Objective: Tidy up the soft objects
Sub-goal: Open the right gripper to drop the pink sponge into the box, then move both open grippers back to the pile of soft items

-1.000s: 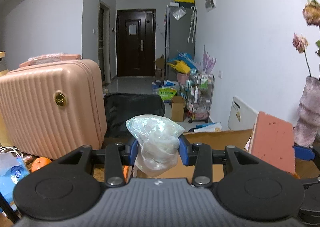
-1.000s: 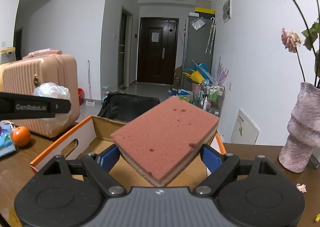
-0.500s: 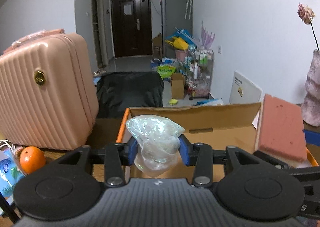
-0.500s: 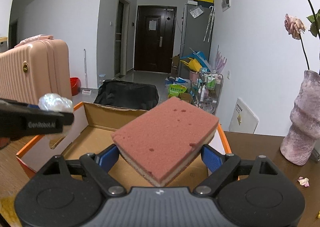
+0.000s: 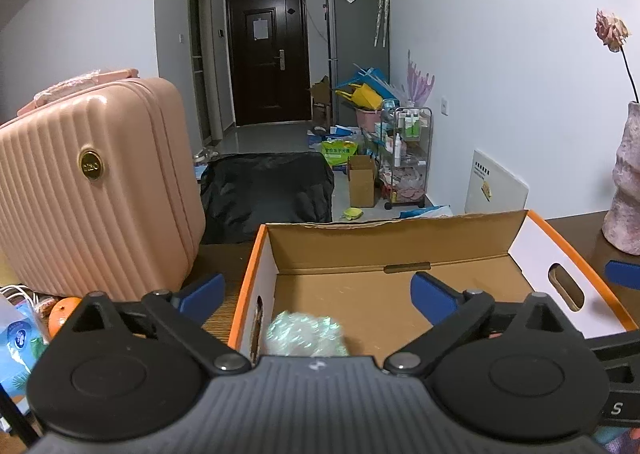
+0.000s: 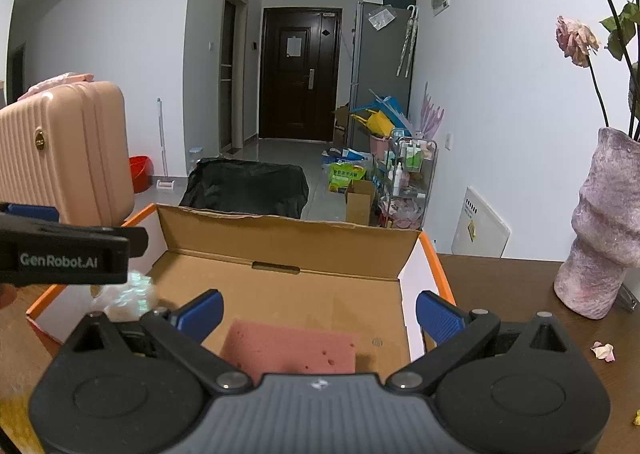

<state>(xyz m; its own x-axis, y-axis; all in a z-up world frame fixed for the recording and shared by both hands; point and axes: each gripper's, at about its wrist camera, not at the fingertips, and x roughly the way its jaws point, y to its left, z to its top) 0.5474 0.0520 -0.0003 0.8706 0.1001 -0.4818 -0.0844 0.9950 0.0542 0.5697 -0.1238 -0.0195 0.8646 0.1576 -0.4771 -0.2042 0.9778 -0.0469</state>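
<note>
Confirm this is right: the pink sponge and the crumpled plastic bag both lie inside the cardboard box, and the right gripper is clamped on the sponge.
Wrong about the grip. In the right wrist view the right gripper has its jaws opening, clear of the pink sponge, which lies loose in the cardboard box. The crumpled plastic bag does lie inside too.

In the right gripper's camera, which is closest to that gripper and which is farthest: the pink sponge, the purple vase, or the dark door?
1. Pink sponge, in the box just below the opening right gripper.
2. Purple vase, on the table to the right.
3. Dark door, at the hallway's far end.
</note>
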